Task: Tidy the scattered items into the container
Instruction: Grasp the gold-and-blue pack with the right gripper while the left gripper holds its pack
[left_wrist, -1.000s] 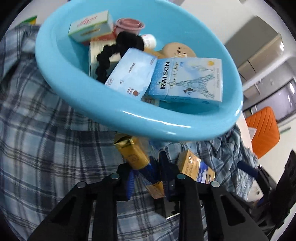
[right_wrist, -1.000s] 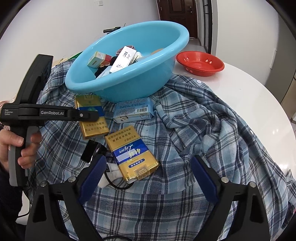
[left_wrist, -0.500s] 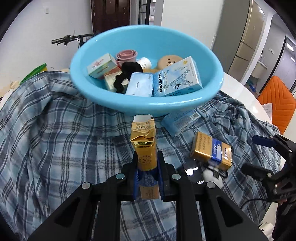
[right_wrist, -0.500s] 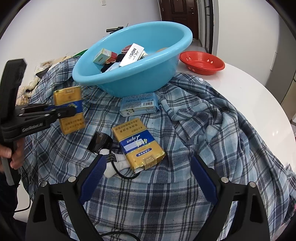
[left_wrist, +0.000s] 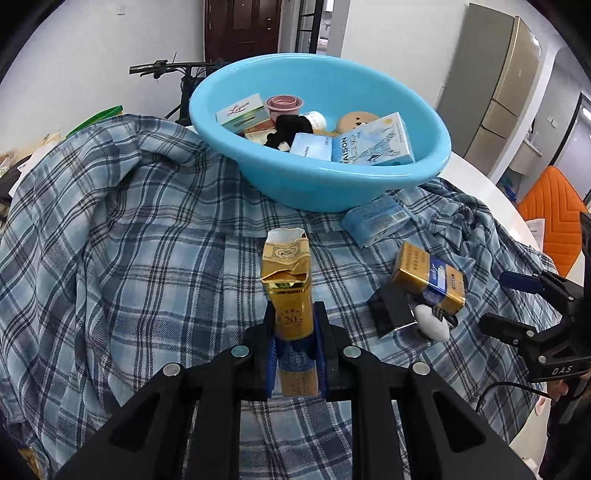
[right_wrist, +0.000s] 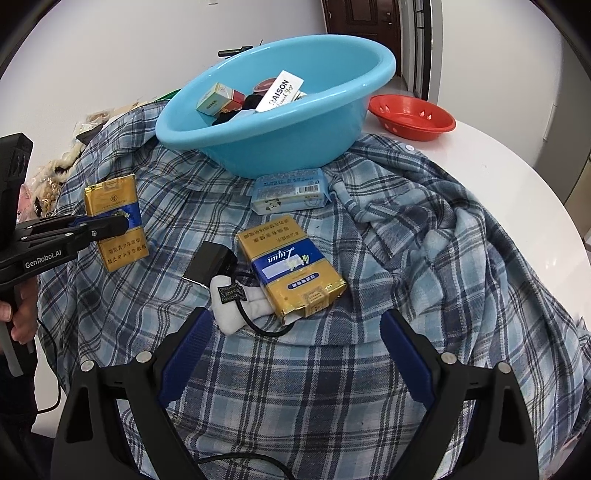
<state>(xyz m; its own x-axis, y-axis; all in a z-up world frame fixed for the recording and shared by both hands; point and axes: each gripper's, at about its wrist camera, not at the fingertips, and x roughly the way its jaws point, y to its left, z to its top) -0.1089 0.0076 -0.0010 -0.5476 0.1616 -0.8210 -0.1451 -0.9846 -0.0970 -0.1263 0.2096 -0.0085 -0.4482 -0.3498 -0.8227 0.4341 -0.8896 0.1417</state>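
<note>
Blue basin (left_wrist: 332, 192) holds small boxes (left_wrist: 373, 146); left gripper (left_wrist: 294, 332) clamps gold pack (left_wrist: 288, 291)

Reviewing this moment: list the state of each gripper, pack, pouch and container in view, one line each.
left gripper: shut on the torn-top gold pack
torn-top gold pack: held clear of the plaid shirt
right gripper: open, empty
gold-and-blue Liqun pack: lying flat on the plaid shirt
blue tissue pack: lying against the blue basin
white pouch: lying, partly under the Liqun pack
blue basin: upright, partly filled
red bowl: upright
</note>
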